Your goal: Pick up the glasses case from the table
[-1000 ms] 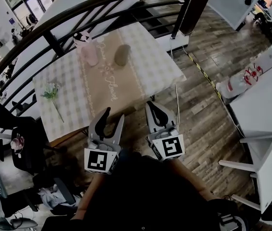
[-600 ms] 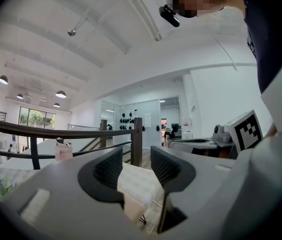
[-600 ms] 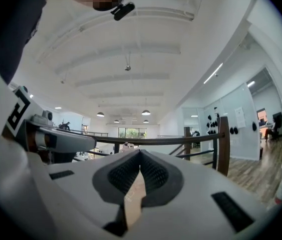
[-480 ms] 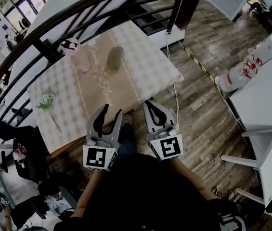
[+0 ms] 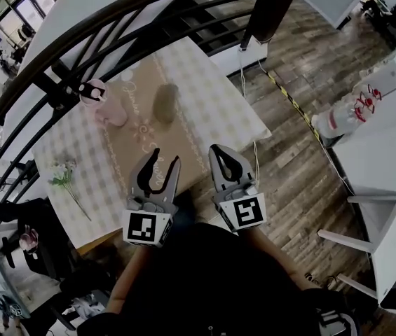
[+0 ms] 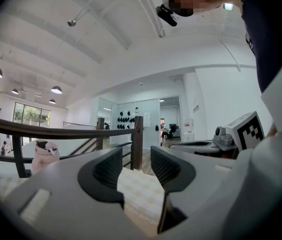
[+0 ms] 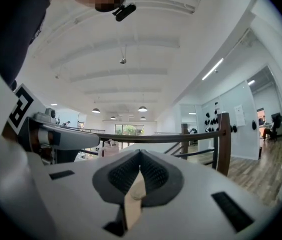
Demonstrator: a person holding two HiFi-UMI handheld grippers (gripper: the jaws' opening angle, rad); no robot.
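Glasses case (image 5: 164, 103) lies on the surface's (image 5: 219, 96) runner beside a pink bottle (image 5: 103, 103), well ahead of us. Our left tool (image 5: 164, 161) is released and empty; our right tool (image 5: 219, 154) is clenched on nothing.

Woven checked tablecloth (image 5: 219, 107), matt glasses case (image 5: 164, 103), wood-plank floor (image 5: 303, 152), smooth dark railing (image 5: 266, 12), pink plastic bottle (image 5: 106, 107)

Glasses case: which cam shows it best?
Head view. The glasses case lies whole and unobstructed on the tan runner, beside the pink bottle. Left gripper view shows only checked tablecloth between the jaws, no case. Right gripper view: the closed jaws fill the middle; no case can be made out.
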